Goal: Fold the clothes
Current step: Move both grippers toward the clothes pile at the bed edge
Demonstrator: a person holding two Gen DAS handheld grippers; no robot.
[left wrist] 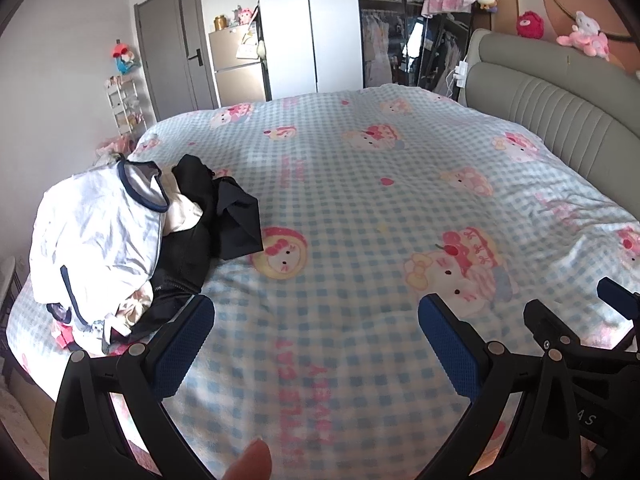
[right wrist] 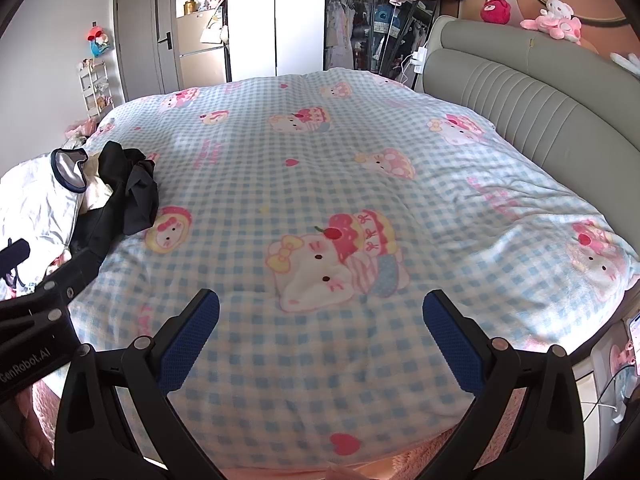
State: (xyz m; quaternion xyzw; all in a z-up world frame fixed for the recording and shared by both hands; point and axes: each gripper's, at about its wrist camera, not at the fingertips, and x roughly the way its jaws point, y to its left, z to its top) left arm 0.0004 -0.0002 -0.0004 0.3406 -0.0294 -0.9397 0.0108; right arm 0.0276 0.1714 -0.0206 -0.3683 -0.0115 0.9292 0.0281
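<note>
Both tongs, left point(left wrist: 316, 344) and right point(right wrist: 320, 340), gape wide and empty over the bed point(left wrist: 360, 200); my unfolded clothes pile point(left wrist: 120, 240) waits at nine o'clock, leaving room for folding.

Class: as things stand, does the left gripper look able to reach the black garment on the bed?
Probably yes: the left gripper, tongs open and empty, has the black garment just ahead to its left, nothing between.

Blanket point(right wrist: 320, 184): soft, matt, fleecy cloth with a checked print.
White garment point(left wrist: 100, 236): thin, creased cloth with dark trim.
Black garment point(left wrist: 236, 216): smooth, matt cloth.
Headboard point(right wrist: 520, 92): smooth, padded, ribbed upholstery.
Left tool point(left wrist: 316, 340): matt black plastic, blue dimpled pads, metal pins.
Fridge point(left wrist: 236, 64): brushed, dull sheen.
</note>
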